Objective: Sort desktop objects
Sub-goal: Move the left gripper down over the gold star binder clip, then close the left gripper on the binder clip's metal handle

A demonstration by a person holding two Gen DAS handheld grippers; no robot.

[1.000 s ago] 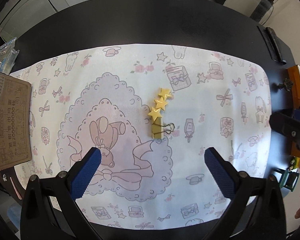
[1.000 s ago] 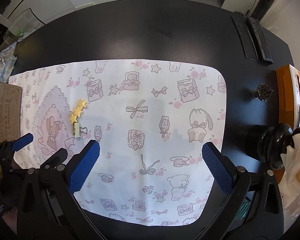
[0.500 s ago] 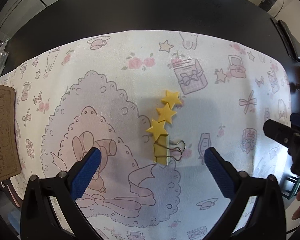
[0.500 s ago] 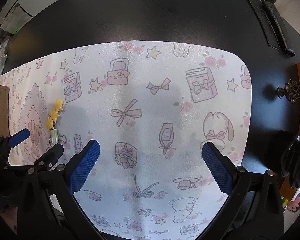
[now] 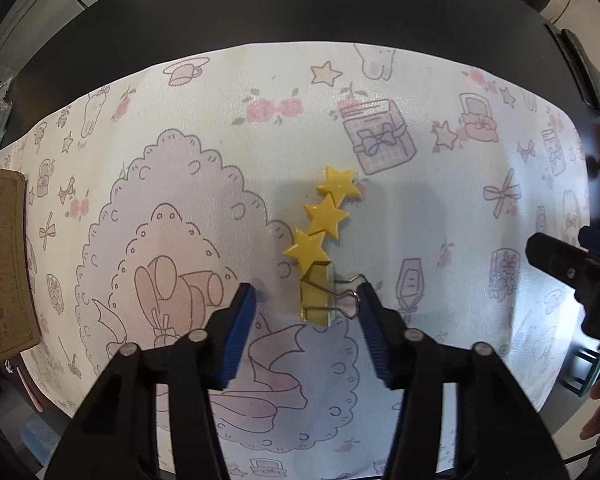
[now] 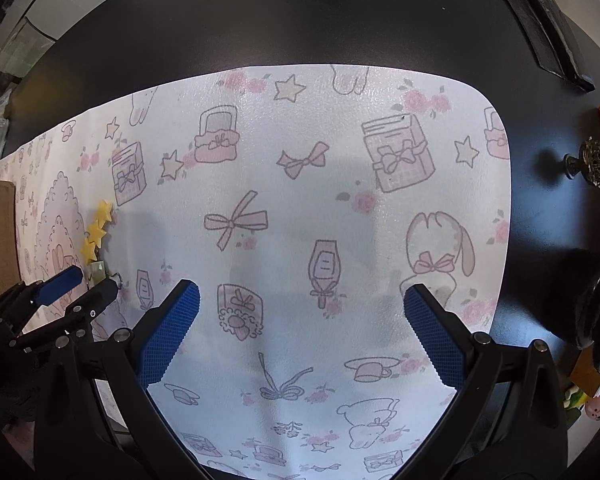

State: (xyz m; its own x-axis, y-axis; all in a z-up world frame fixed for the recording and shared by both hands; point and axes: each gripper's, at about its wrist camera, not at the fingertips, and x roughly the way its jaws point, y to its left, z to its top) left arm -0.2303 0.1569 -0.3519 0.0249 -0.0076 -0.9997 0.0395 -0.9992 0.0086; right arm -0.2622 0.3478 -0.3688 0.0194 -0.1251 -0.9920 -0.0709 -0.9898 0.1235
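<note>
The yellow star clip (image 5: 320, 256) is lying flat on the patterned mat (image 5: 380, 80), left of centre, in no container. Since a moment ago the left gripper (image 5: 306, 308) has been dropping toward it and narrowing: its blue pads (image 5: 240, 328) are now flanking the clip's body, the right pad touching the wire handle, not yet pinching. The right gripper (image 6: 300, 312) is hovering spread wide over bare mat, holding nothing.
</note>
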